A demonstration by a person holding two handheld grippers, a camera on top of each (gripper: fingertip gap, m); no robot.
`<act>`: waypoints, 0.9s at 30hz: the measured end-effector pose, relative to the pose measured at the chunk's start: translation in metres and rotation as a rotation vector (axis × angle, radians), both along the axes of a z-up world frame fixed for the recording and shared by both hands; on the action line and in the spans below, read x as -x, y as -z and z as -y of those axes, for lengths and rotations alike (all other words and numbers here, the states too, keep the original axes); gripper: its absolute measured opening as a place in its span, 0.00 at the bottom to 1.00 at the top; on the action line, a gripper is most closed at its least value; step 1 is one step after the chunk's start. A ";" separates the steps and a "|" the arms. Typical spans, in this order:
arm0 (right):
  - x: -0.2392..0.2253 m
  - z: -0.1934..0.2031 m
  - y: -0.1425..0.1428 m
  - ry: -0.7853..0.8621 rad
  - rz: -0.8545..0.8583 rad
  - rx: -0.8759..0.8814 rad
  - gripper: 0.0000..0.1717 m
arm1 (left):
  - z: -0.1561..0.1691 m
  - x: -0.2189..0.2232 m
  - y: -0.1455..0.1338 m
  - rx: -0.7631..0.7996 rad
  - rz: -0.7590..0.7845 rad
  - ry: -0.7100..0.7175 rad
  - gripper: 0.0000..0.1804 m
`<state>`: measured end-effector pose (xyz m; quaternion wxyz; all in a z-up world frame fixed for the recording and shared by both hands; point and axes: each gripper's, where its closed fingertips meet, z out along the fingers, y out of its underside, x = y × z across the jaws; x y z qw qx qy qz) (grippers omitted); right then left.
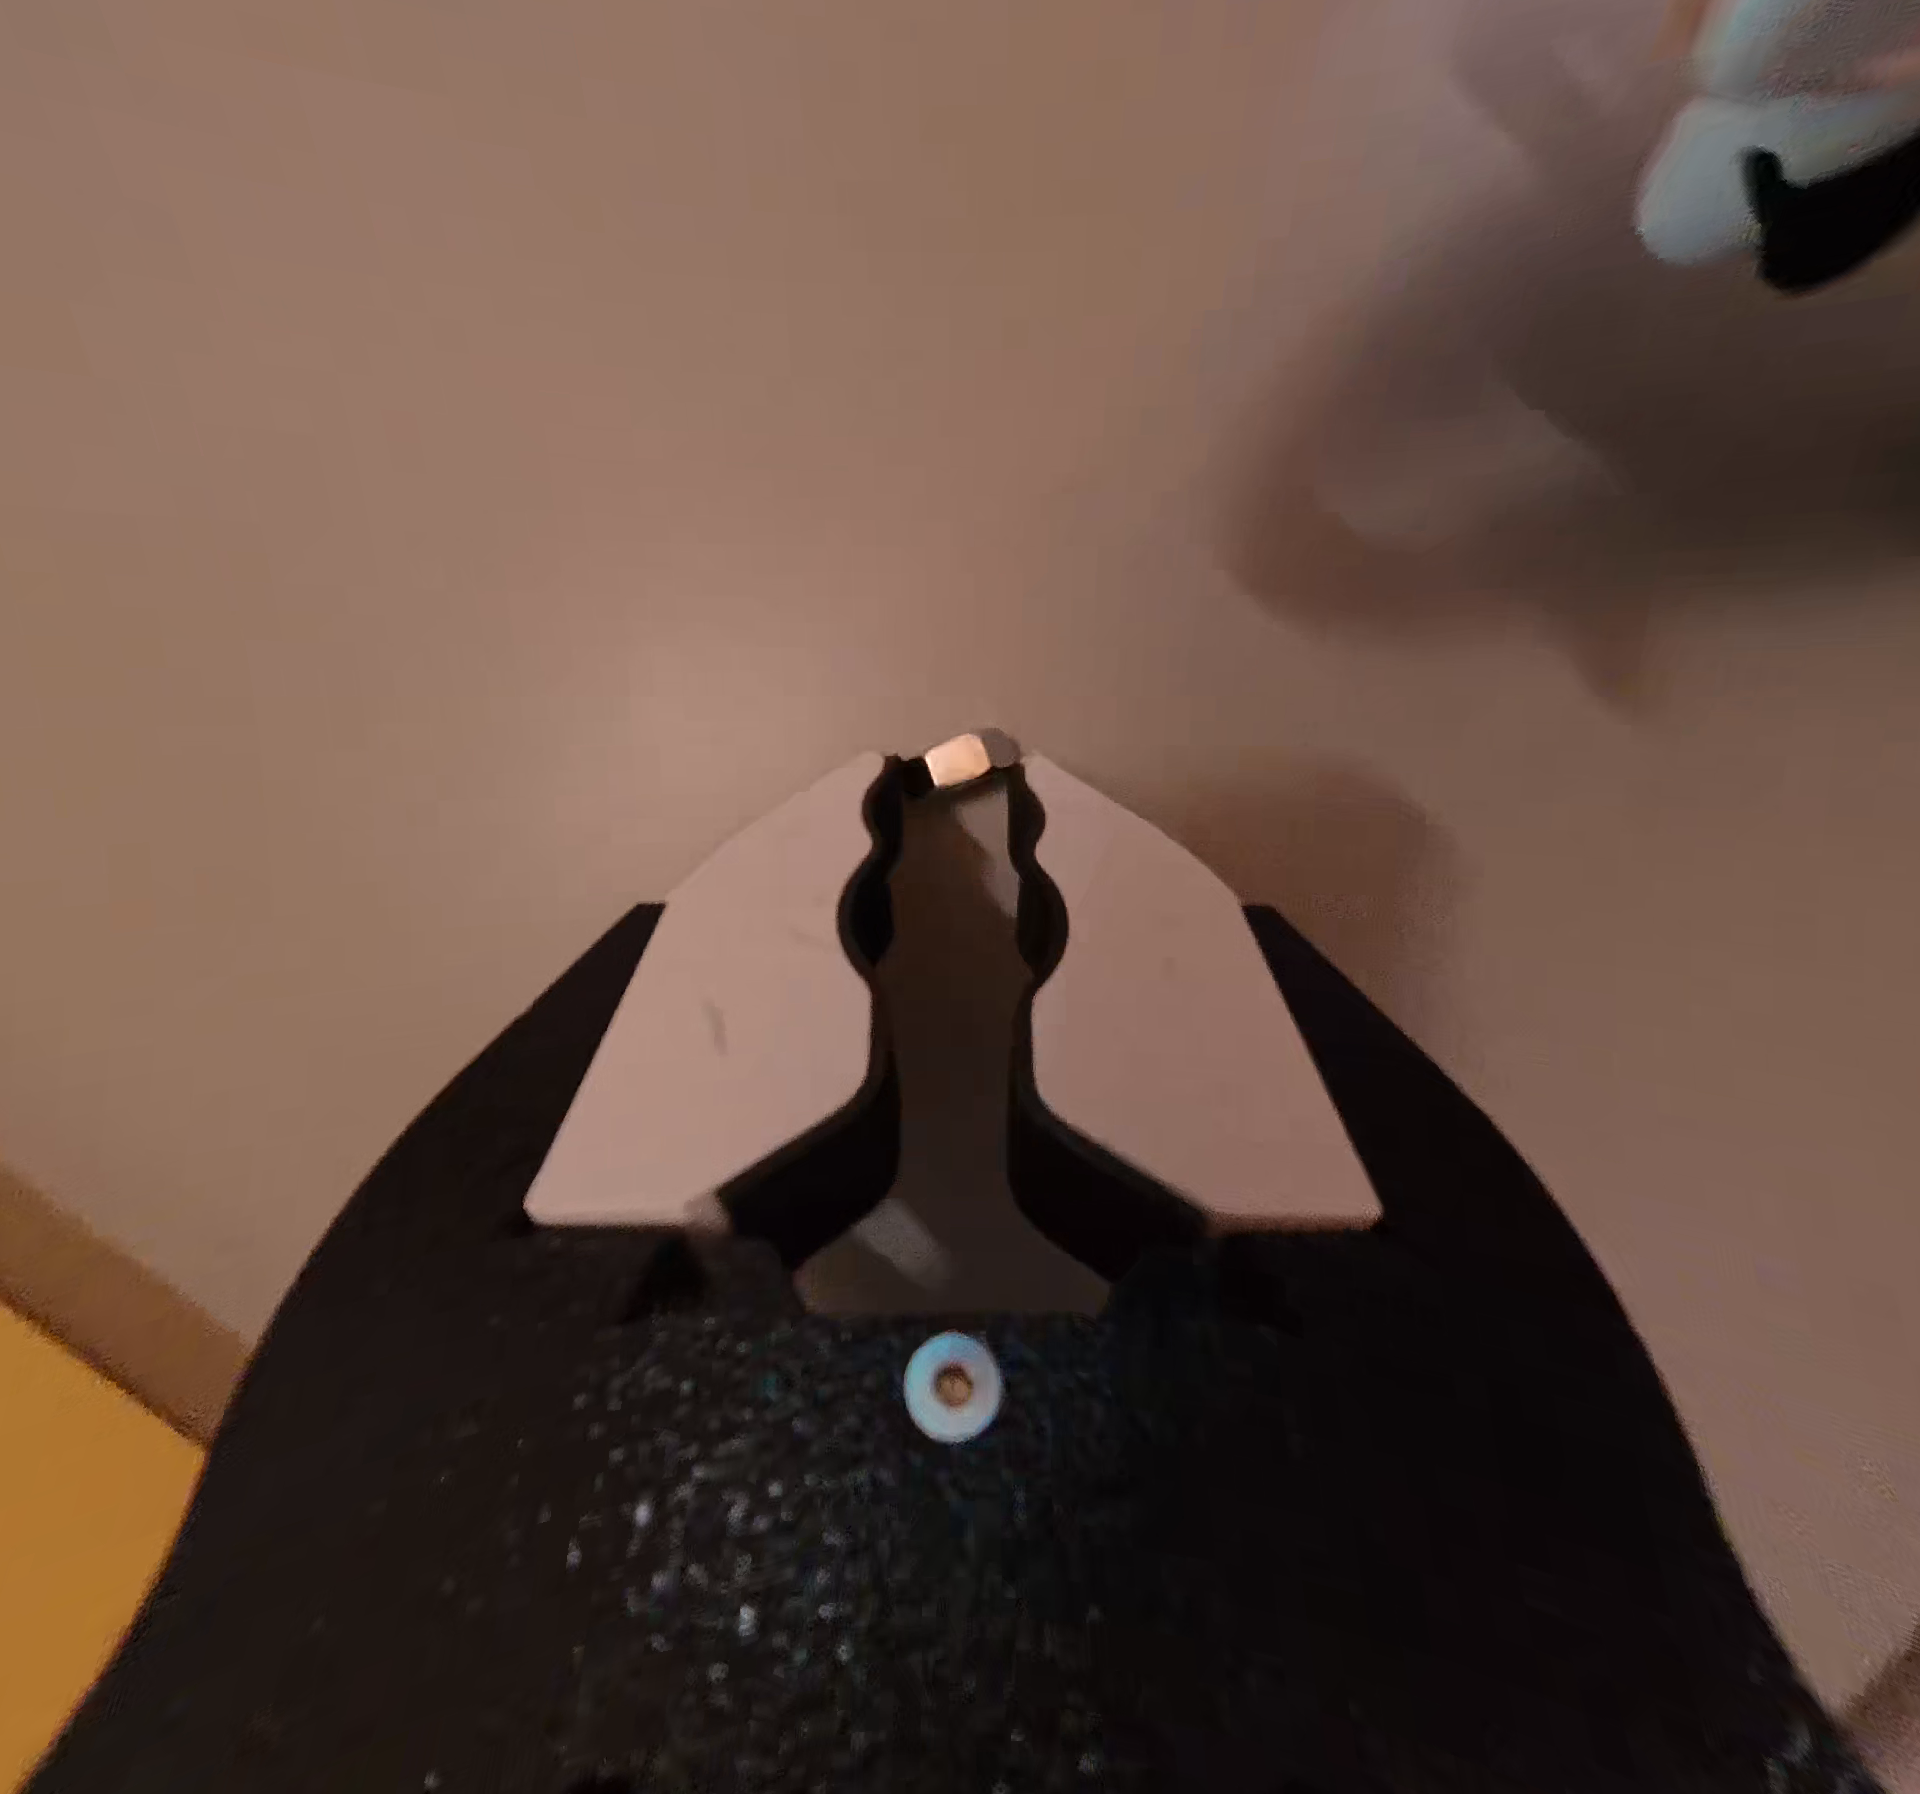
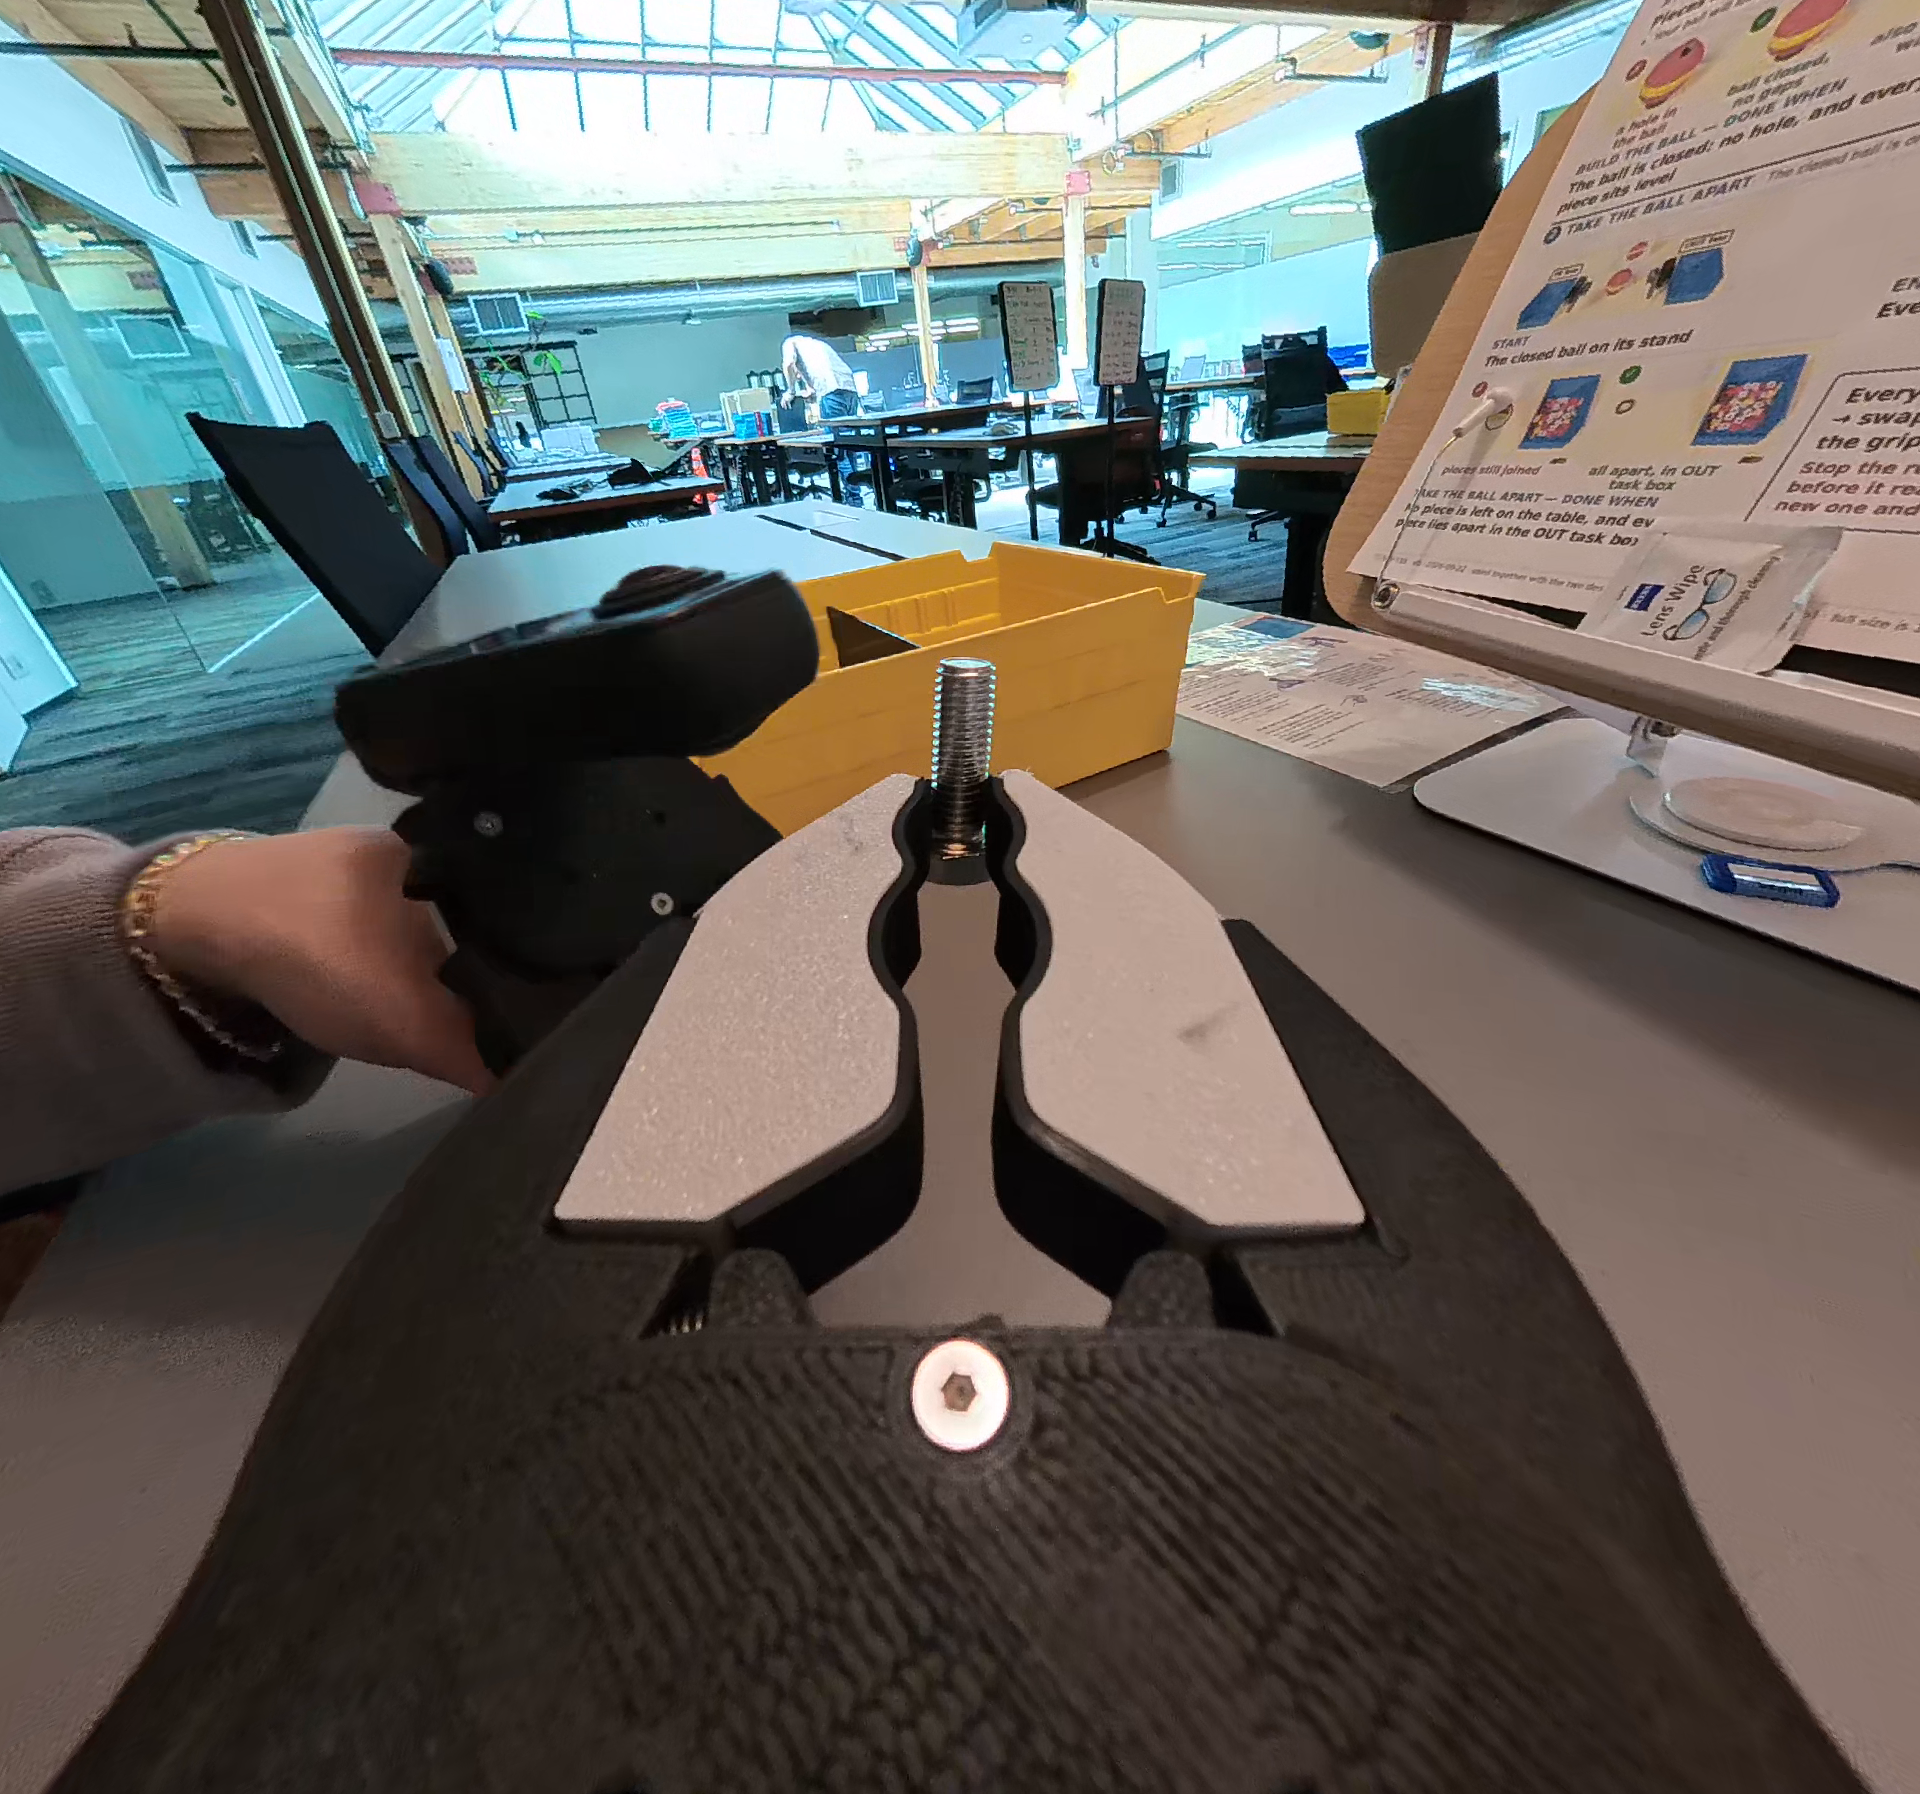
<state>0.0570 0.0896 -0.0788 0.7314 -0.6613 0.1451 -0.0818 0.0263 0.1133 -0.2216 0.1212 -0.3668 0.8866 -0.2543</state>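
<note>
Right wrist view: gripper [image 2: 961,788] gripping bolt [image 2: 963,736] (apparently upright)

We see each tool as a black, grainy printed body that splits into two broad black fingers, each faced with a pale grey plate and lined inside by wavy black pads. On the right tool [image 2: 958,788] a pale washer with a hex-socket screw [image 2: 959,1396] sits just behind the fork of the fingers (the left tool [image 1: 954,765] carries the same fitting). Beside the right tool, the left tool's housing shows small screws and a rounded black top. The hand [image 2: 312,944] wears a greyish-mauve sleeve [image 2: 73,996] and a gold chain bracelet [image 2: 156,923].
</note>
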 end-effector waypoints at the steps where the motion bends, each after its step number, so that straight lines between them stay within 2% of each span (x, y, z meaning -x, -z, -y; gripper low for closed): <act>1: 0.000 0.001 0.000 0.002 -0.001 -0.002 0.05 | 0.004 -0.001 -0.001 0.009 0.032 0.068 0.10; 3: -0.001 0.002 -0.001 0.004 -0.004 -0.009 0.05 | 0.009 -0.003 -0.008 0.056 0.102 0.142 0.10; 5: -0.002 0.003 -0.002 0.007 -0.003 -0.010 0.05 | 0.011 -0.006 -0.019 0.133 0.166 0.152 0.11; 7: -0.002 0.004 -0.003 0.009 -0.003 -0.014 0.05 | 0.010 -0.004 -0.024 0.199 0.154 0.142 0.16; 9: -0.002 0.005 -0.003 0.008 -0.006 -0.018 0.05 | 0.009 0.000 -0.022 0.220 0.115 0.138 0.17; 14: -0.004 0.008 -0.005 0.014 -0.011 -0.026 0.05 | 0.007 -0.010 -0.014 0.173 0.066 -0.005 0.20; 16: -0.009 0.016 -0.007 0.042 0.000 -0.021 0.05 | 0.022 -0.016 -0.016 0.172 0.113 0.069 0.21; 20: -0.023 0.044 -0.015 0.117 0.025 -0.033 0.05 | 0.045 -0.044 -0.015 0.068 0.336 0.273 0.22; 23: -0.029 0.061 -0.018 0.171 0.044 -0.035 0.05 | 0.058 -0.061 -0.013 0.092 0.324 0.328 0.25; 25: -0.031 0.064 -0.019 0.175 0.034 -0.049 0.05 | 0.057 -0.070 -0.008 0.057 0.286 0.383 0.22; 27: -0.031 0.063 -0.019 0.164 0.021 -0.066 0.05 | 0.055 -0.083 -0.010 0.026 0.337 0.428 0.19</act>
